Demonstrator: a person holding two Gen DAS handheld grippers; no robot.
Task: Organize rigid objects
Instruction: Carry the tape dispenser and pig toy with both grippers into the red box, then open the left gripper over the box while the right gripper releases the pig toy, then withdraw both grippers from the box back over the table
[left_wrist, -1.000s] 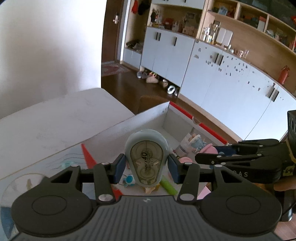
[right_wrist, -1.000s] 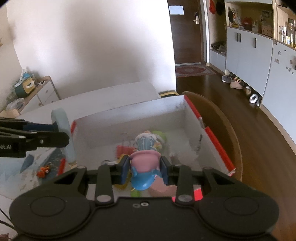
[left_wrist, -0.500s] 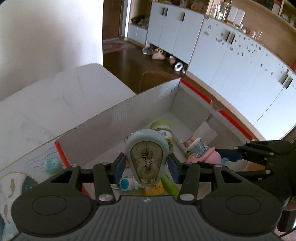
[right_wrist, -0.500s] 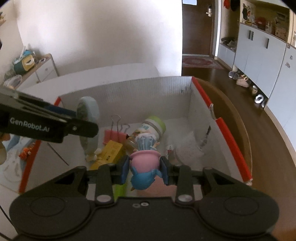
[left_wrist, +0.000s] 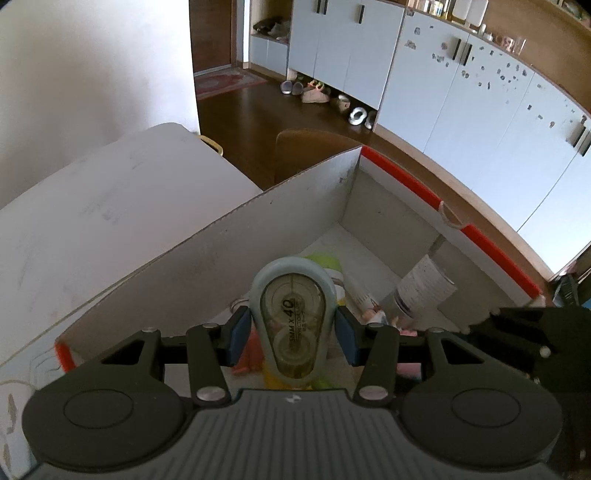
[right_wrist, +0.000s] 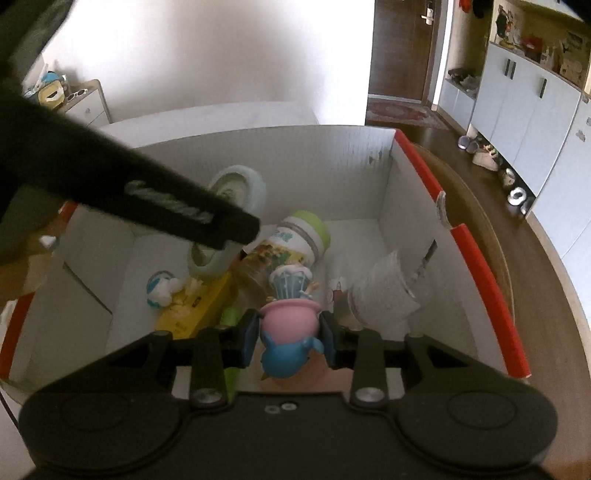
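From the left wrist, the left gripper (left_wrist: 291, 330) is clamped on a pale blue, teardrop-shaped correction tape dispenser (left_wrist: 291, 325), its blue pads pressing both sides. The dispenser hangs above the open white cardboard box with red-edged rims (left_wrist: 399, 177), which sits on the white surface (left_wrist: 110, 206). Past the dispenser lie a rolled printed paper tube (left_wrist: 424, 288) against the far right wall and part of a green-capped jar. At the right edge, the black body of the right gripper (left_wrist: 532, 332) reaches over the box.

From the right wrist, the right gripper (right_wrist: 288, 334) is closed on a small figurine with a pink body and blue base (right_wrist: 290, 332) — held over the box interior, near its front wall. Below it on the box floor lie a green-capped jar with a printed label (right_wrist: 291, 243) on its side, a yellow flat pack (right_wrist: 195, 306), a small blue-and-white toy figure (right_wrist: 160, 288) and the rolled paper tube (right_wrist: 380, 295). The left gripper's black arm (right_wrist: 147, 192) crosses the upper left, carrying the blue dispenser (right_wrist: 236, 192) above the jar — no contact with the contents that I can see.
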